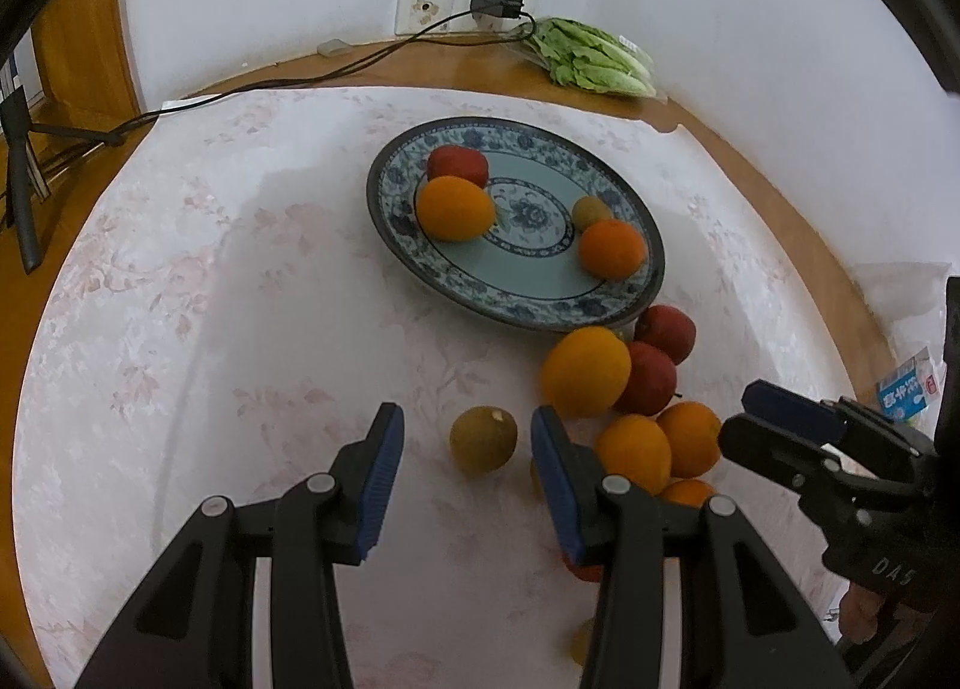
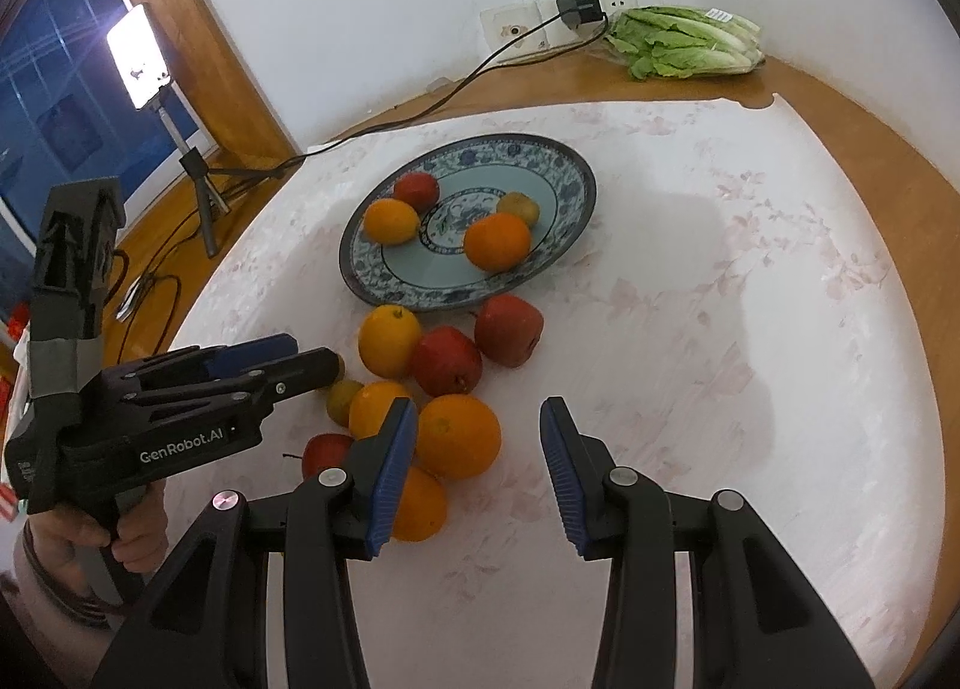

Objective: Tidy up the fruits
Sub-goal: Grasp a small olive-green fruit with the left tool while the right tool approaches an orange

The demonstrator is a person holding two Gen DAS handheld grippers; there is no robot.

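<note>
Between the left gripper's parted, unloaded jaws sits a kiwi, stem scar up, roundish. Right gripper parted, empty, beside the loose oranges.

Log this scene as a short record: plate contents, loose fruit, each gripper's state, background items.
plate: blue-patterned, holding four fruits: red apple, yellow-orange citrus, orange, small greenish-brown fruit
loose fruit: cluster of oranges and red apples on the tablecloth beside the plate's near rim
nearest loose piece: brownish-green fruit, apart from the cluster
left gripper: open, brownish-green fruit just beyond its fingertips, not gripped
right gripper: open, holding nothing, over the cloth beside the cluster
background: lettuce, wall charger
</note>
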